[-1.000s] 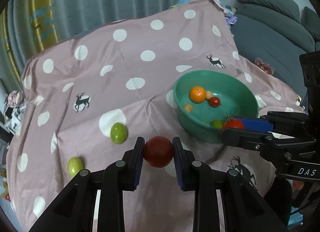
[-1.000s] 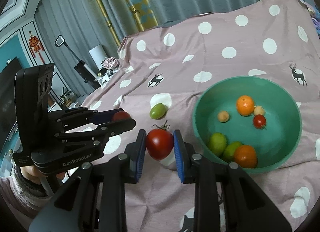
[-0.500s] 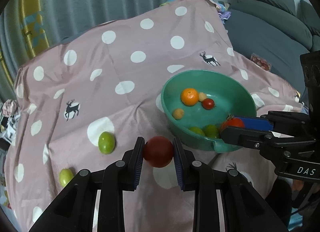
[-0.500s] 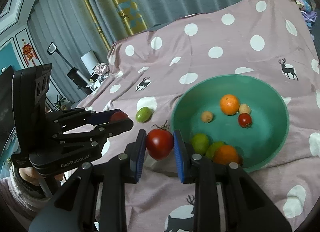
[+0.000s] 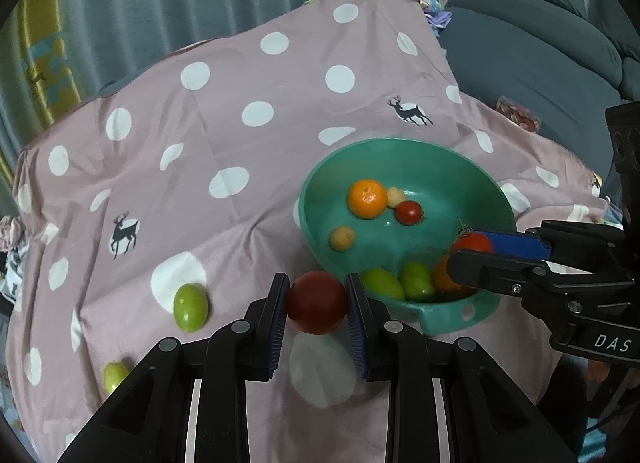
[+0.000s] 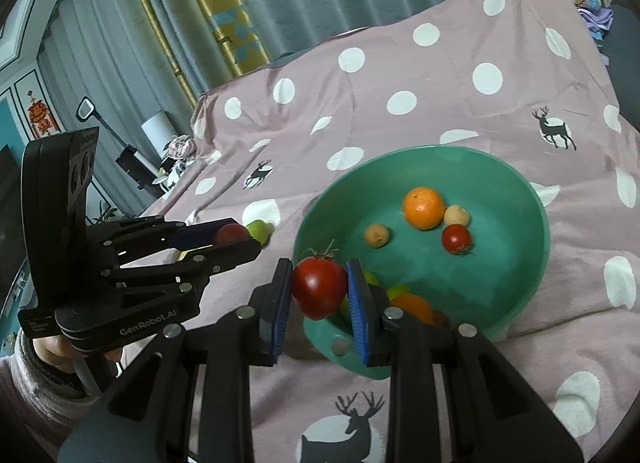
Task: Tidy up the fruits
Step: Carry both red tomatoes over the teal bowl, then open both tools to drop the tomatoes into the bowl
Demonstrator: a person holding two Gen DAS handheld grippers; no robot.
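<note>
"DAS" on the right gripper [image 5: 476, 253]; "GenRobot.AI" on the left gripper [image 6: 236, 241].

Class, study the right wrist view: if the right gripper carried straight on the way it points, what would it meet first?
Most likely the near rim of the green bowl, then the green fruits inside. The right gripper holds a red tomato; depth is uncertain.

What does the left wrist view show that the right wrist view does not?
Only the left wrist view: a grey sofa and a second green fruit low on the cloth. Only the right wrist view: a sleeved hand holding the left gripper. Both: the green bowl of fruit, and a tomato clamped in each gripper's jaws.
</note>
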